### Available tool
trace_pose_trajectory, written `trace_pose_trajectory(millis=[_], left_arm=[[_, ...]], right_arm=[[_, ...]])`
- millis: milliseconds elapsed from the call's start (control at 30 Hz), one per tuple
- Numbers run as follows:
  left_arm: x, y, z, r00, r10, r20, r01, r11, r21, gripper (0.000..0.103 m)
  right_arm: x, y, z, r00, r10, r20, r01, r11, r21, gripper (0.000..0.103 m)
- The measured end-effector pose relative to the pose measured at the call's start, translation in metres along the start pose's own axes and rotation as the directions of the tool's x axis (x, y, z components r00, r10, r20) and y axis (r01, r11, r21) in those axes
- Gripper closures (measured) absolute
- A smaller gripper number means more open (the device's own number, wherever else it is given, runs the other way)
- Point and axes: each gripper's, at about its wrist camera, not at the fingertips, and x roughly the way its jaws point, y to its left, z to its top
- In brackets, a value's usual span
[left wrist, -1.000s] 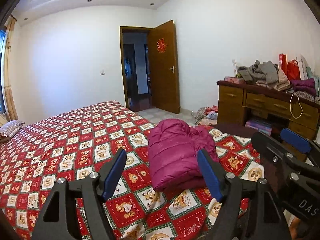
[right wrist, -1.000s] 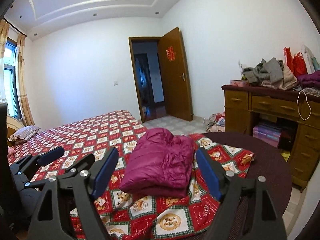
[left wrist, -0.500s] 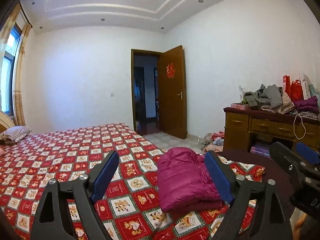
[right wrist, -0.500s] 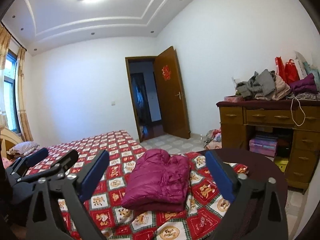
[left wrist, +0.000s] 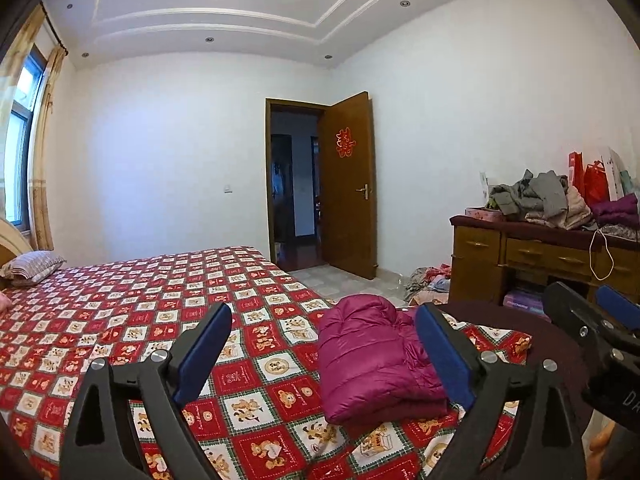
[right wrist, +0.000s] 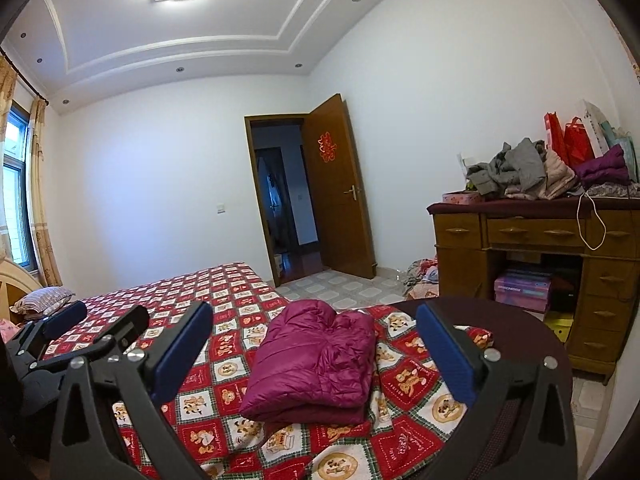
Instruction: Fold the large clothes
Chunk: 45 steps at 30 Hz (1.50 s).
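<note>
A magenta puffer jacket (left wrist: 372, 356) (right wrist: 316, 360) lies folded in a thick bundle on the near corner of a bed (left wrist: 160, 292) (right wrist: 224, 288) with a red bear-patterned cover. My left gripper (left wrist: 324, 312) hovers in front of it, its blue-padded jaws opening, with nothing pressed between them. My right gripper (right wrist: 314, 309) is open wide and empty, level with the bundle and short of it. Each gripper also shows at the edge of the other's view: the right gripper (left wrist: 592, 320) at the right, the left gripper (right wrist: 80, 320) at the left.
A wooden dresser (right wrist: 536, 232) at the right carries a heap of clothes (right wrist: 532, 172) and red bags. More clothes (right wrist: 420, 276) lie on the tiled floor. A brown door (right wrist: 340, 188) stands ajar. A pillow (left wrist: 32, 264) rests at the bed's head. A dark round surface (right wrist: 520, 328) lies under the cover's corner.
Both grippers spread their jaws wider and tilted upward, so the ceiling fills more of each view. The folded jacket has stayed in place on the bed.
</note>
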Motion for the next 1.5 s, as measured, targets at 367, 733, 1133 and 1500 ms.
trace_pose_trajectory(millis=[367,733,1133,1500], left_arm=[[0.0043,0.0013,-0.0018,1.000,0.002,-0.016,-0.003,1.000,-0.012,0.009],[0.0027,-0.0002,-0.0029,1.000,0.009,-0.008,-0.009,1.000,0.000,0.009],[0.0052,-0.0028,-0.0047,1.000,0.012,-0.014,-0.012,1.000,0.029,0.008],[0.0055,-0.0055,-0.0044,0.999,0.048,0.002,-0.048,0.998,0.048,0.008]], right_arm=[[0.0034,-0.0010,0.0006,1.000,0.001,-0.012,-0.002,1.000,-0.002,0.000],[0.0033,-0.0014,-0.0002,1.000,0.006,-0.017,-0.006,1.000,-0.008,0.000],[0.0038,-0.0009,-0.0006,1.000,-0.002,-0.013,0.002,1.000,-0.005,0.000],[0.0031,-0.0016,0.0006,1.000,-0.004,-0.018,0.004,1.000,-0.006,0.000]])
